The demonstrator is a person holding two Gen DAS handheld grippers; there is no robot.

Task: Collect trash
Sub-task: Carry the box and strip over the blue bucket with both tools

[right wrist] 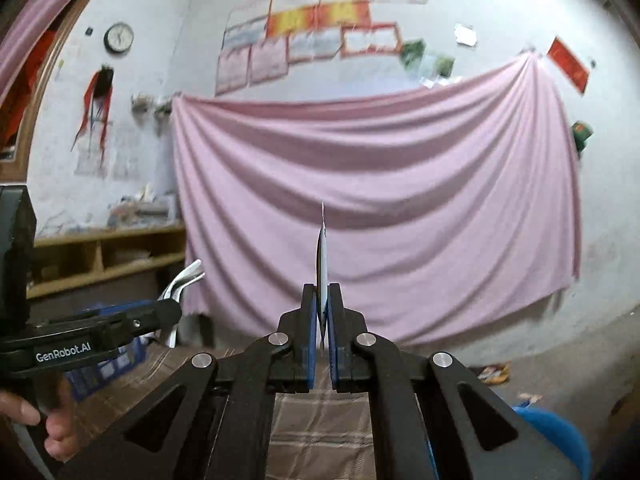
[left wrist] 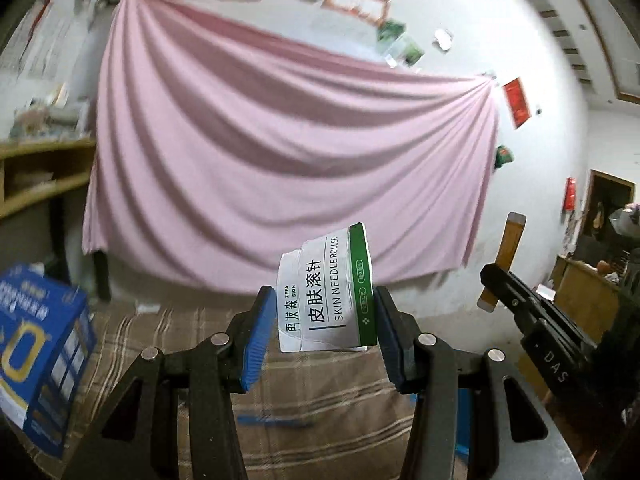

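My left claw [left wrist: 320, 316] grips the needle-roller box [left wrist: 328, 296], my right claw [right wrist: 320, 320] pinches a flat wrapper [right wrist: 322, 264]; both await binning, floor scraps [right wrist: 494, 372] far right remain

The left gripper [left wrist: 320, 320] is made of black bars shaped like little legs, with long holes cut in them. Round silver screws [left wrist: 219, 338] shine at the joints. Its two fingers wear blue pads [left wrist: 256, 340] with tiny ridges (like a comb).

The right gripper [right wrist: 321, 320] looks just the same: black bars, silver screws [right wrist: 279, 338], and blue pads [right wrist: 309, 344].

From the side, the left tool has white letters saying "GenRobot.AI" [right wrist: 69, 356]. The right tool's black side has letters "DAS" [left wrist: 554, 368]. A person's hand [right wrist: 52, 428] shows at the bottom, with no sleeve seen.
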